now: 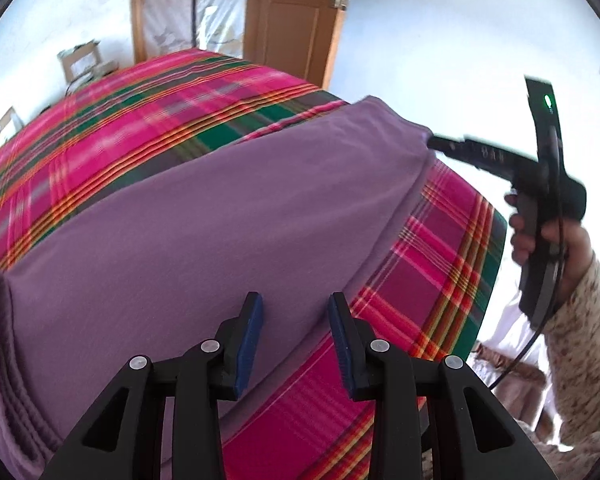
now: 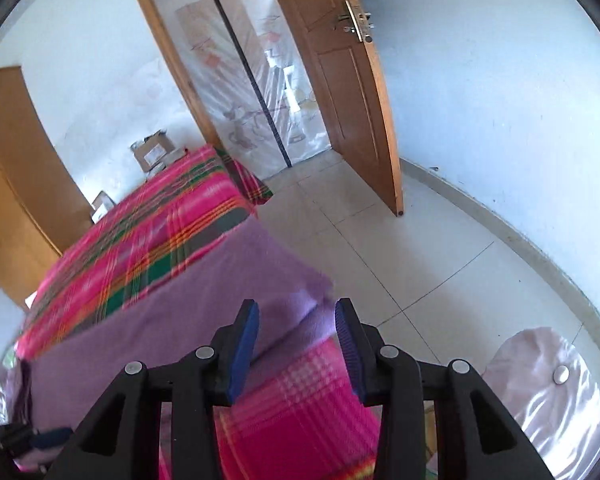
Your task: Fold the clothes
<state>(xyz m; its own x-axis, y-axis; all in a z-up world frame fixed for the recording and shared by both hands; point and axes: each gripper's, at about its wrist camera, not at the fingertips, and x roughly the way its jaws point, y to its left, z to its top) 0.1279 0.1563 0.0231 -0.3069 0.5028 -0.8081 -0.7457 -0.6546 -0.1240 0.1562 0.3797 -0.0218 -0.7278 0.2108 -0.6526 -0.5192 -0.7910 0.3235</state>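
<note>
Left wrist view: a purple garment is spread flat across a bed covered in pink, green and orange plaid, its far corner reaching the bed's edge. The left gripper is held above the garment's near hem, jaws apart, nothing between them. The right gripper is seen at that far corner; from here its jaws cannot be told. In the right wrist view the right gripper is shown with jaws spread, a lifted fold of soft cloth between the pads, whether touched cannot be told. Bare tiled floor lies beside the bed, bounded by a wooden door and a white wall.
</note>
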